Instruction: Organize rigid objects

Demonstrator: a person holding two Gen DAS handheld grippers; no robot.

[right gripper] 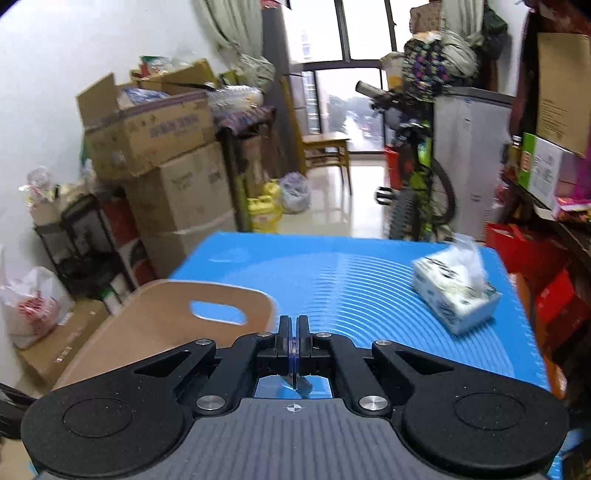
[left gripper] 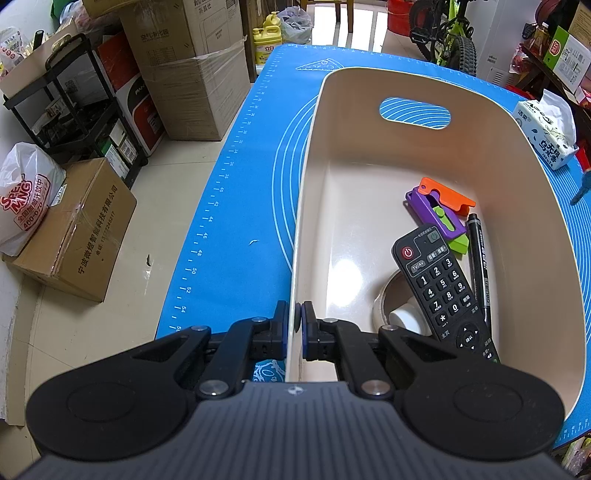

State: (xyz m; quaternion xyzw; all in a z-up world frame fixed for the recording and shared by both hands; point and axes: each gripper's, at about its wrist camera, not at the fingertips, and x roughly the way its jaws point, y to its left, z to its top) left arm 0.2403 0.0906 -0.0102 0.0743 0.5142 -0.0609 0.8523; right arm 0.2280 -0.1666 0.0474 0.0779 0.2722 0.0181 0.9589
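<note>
Bin (left gripper: 524,206) | L tool (left gripper: 297,314) pinching wall | R tool (right gripper: 294,326) pressed together | remote (left gripper: 443,288) partly hidden

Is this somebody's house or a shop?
Most likely a lived-in home, a cluttered living room: stacked cardboard boxes, a green bicycle parked indoors, and a tissue box on the blue mat covering the table.

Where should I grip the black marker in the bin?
Take the black marker near its upper cap end, coming from above. It lies flat between the remote and the bin wall; lower down the remote crowds it, so finger room looks tight there.
</note>
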